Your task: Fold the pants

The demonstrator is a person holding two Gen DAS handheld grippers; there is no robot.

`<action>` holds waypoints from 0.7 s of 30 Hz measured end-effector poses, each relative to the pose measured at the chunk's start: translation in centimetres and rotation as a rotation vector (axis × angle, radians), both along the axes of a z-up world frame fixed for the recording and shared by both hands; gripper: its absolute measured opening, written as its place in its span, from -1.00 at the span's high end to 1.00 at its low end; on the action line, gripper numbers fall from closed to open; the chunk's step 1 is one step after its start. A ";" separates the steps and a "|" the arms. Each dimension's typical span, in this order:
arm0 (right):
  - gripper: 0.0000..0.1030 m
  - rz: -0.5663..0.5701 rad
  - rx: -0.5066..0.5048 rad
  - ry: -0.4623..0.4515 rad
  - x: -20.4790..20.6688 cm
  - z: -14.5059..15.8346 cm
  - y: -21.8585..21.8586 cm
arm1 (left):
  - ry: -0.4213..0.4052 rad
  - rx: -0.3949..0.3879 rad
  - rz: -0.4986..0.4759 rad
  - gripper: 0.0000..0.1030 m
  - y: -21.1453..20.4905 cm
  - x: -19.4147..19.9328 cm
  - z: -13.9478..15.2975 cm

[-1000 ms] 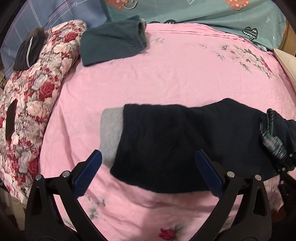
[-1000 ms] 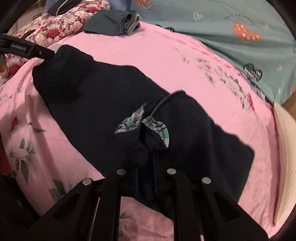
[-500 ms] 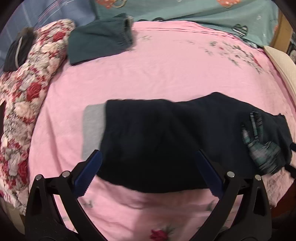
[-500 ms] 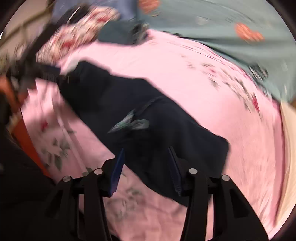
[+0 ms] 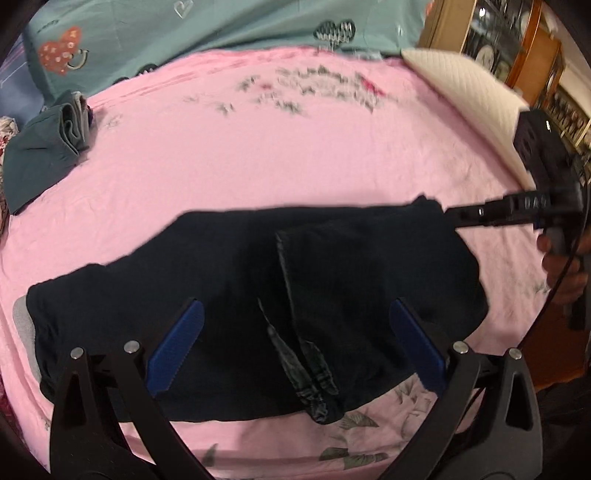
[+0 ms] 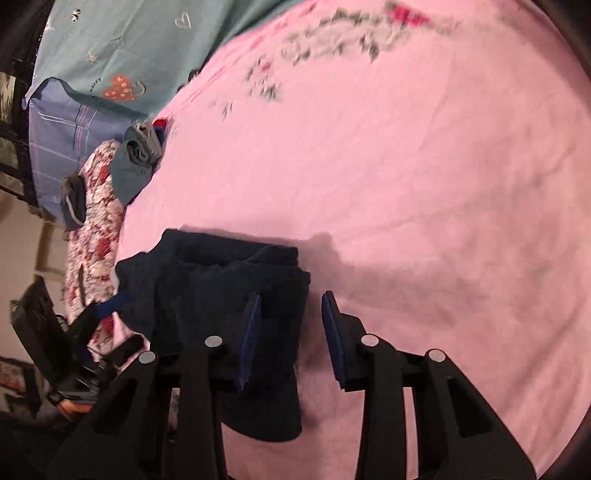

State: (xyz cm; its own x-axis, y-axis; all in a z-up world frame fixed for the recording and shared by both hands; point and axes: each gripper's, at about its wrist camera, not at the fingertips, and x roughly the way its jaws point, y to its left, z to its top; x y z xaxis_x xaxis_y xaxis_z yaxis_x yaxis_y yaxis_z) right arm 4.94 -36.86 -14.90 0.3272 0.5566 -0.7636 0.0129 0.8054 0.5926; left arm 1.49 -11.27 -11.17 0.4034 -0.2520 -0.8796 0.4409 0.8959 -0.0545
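Dark navy pants (image 5: 258,280) lie folded across the pink bedsheet (image 5: 295,147), with a strip of plaid lining (image 5: 306,369) showing near the front edge. My left gripper (image 5: 295,347) hovers over the middle of them, open wide, nothing between its blue pads (image 5: 177,347). My right gripper (image 6: 291,325) sits at the pants' (image 6: 229,288) end edge. Its jaws are closing, with that edge lying between them and the pads not pressing on it. From the left wrist view, the right gripper (image 5: 454,216) reaches the pants' far right corner, held by a hand (image 5: 561,273).
A folded teal garment (image 5: 40,147) lies at the far left of the bed beside a red floral quilt (image 6: 96,229). A teal heart-print sheet (image 5: 184,29) runs along the back. A white pillow (image 5: 469,92) and a wooden cabinet (image 5: 517,37) stand at the far right.
The right gripper let go of the plaid-lined part, opened and moved to the pants' end edge. The left gripper slid rightward along the pants, staying open.
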 end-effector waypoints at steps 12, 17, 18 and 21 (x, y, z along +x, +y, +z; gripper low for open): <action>0.81 0.011 0.142 -0.059 3.1 -0.8 -1.1 | 0.137 0.091 0.134 -0.96 -0.1 0.4 -4.8; 0.44 -0.014 0.237 -0.060 -0.7 0.3 -4.1 | 0.159 0.067 0.163 -0.96 0.4 0.5 -5.0; 0.43 0.013 0.225 -0.039 -1.5 -0.1 -3.9 | 0.166 0.065 0.163 -0.96 0.4 0.6 -5.1; 0.31 0.092 0.227 0.016 -3.3 -1.8 -2.5 | 0.175 0.073 0.161 -0.96 0.5 0.6 -4.8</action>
